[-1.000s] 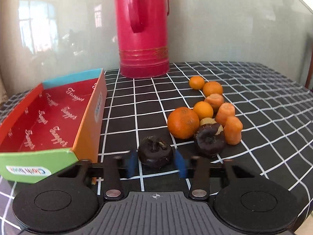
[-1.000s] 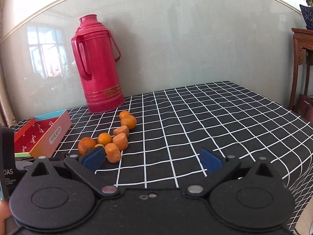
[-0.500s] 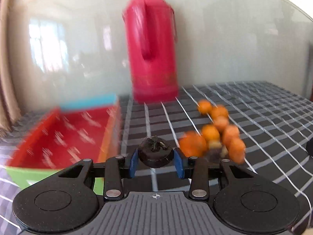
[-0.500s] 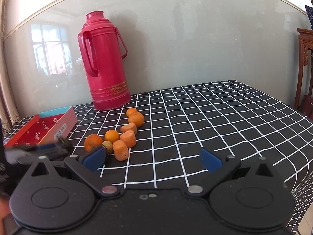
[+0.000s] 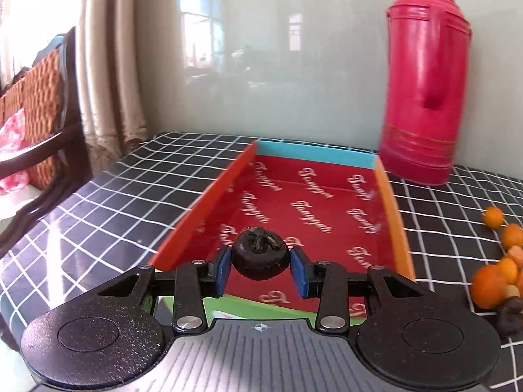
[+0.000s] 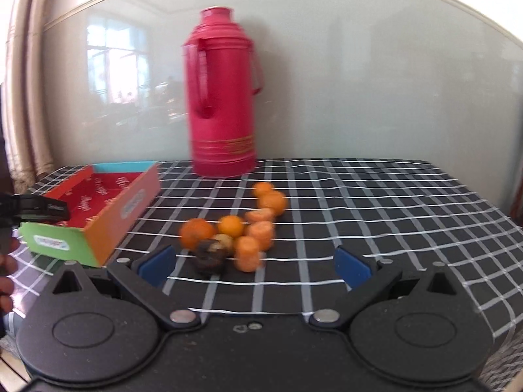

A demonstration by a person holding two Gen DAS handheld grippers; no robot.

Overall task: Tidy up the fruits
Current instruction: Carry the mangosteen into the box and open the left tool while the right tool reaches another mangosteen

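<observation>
My left gripper (image 5: 260,269) is shut on a dark round mangosteen (image 5: 260,258) and holds it above the near end of the open red box (image 5: 313,202). The box also shows in the right wrist view (image 6: 98,192) at the left, with the left gripper's tip (image 6: 39,209) over it. My right gripper (image 6: 255,266) is open and empty, low over the table, facing a pile of oranges (image 6: 197,232) and carrot pieces (image 6: 248,253) with a second dark mangosteen (image 6: 209,256). The pile shows at the right edge of the left wrist view (image 5: 490,285).
A tall red thermos (image 6: 222,98) stands at the back against the wall, also in the left wrist view (image 5: 425,85). The black checked tablecloth (image 6: 392,212) covers the table. A chair (image 5: 42,98) stands beyond the table's left edge.
My left gripper closed on the mangosteen, lifted it off the table and swung left over the red box. The right gripper turned left toward the fruit pile, still open.
</observation>
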